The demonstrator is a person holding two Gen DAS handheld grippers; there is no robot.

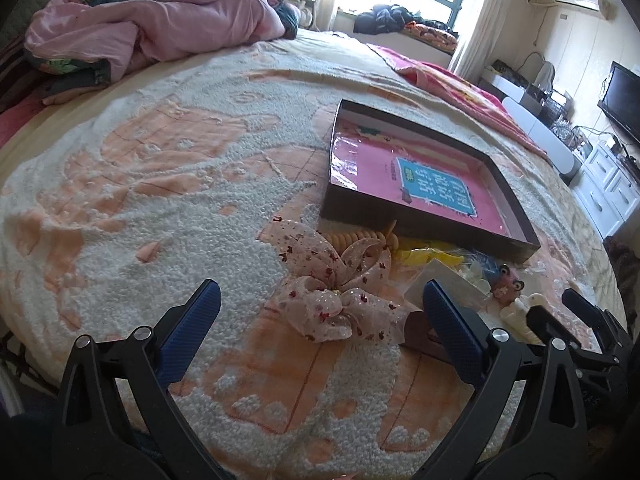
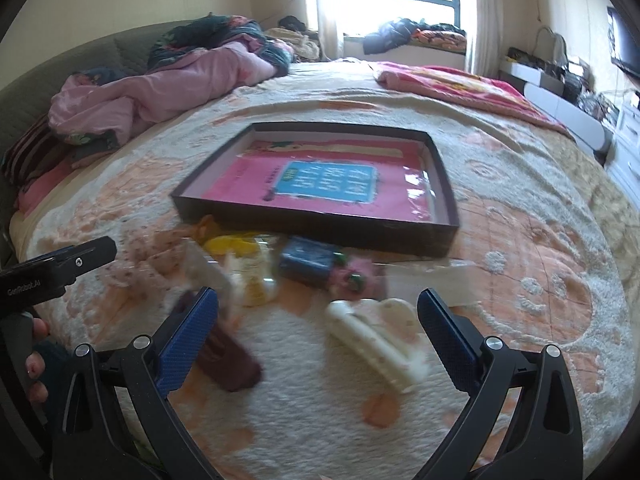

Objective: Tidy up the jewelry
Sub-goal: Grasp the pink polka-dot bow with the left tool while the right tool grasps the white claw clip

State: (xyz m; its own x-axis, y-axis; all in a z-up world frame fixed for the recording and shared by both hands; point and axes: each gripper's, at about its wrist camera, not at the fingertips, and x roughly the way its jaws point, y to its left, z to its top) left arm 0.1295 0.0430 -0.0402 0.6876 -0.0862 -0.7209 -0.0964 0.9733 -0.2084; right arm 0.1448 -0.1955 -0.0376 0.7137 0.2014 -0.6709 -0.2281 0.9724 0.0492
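A shallow dark box (image 1: 424, 224) with a pink sheet inside lies on the bed; it also shows in the right wrist view (image 2: 316, 232). In front of it lies a pile of hair accessories: a sheer floral bow (image 1: 340, 292), a yellow clip (image 1: 424, 256), a cream claw clip (image 2: 376, 336), a blue piece (image 2: 308, 262) and a pink frog-like piece (image 1: 506, 282). My left gripper (image 1: 320, 304) is open just before the bow. My right gripper (image 2: 318, 312) is open, with the blurred cream clip between its fingers, not gripped.
The bed is covered by a cream and orange fleece blanket (image 1: 140, 200). A pink duvet (image 1: 152, 36) is heaped at the far left. A red blanket (image 2: 460, 84) lies far right. White drawers (image 1: 608, 188) stand beside the bed. A dark maroon object (image 2: 232, 360) lies near my right gripper.
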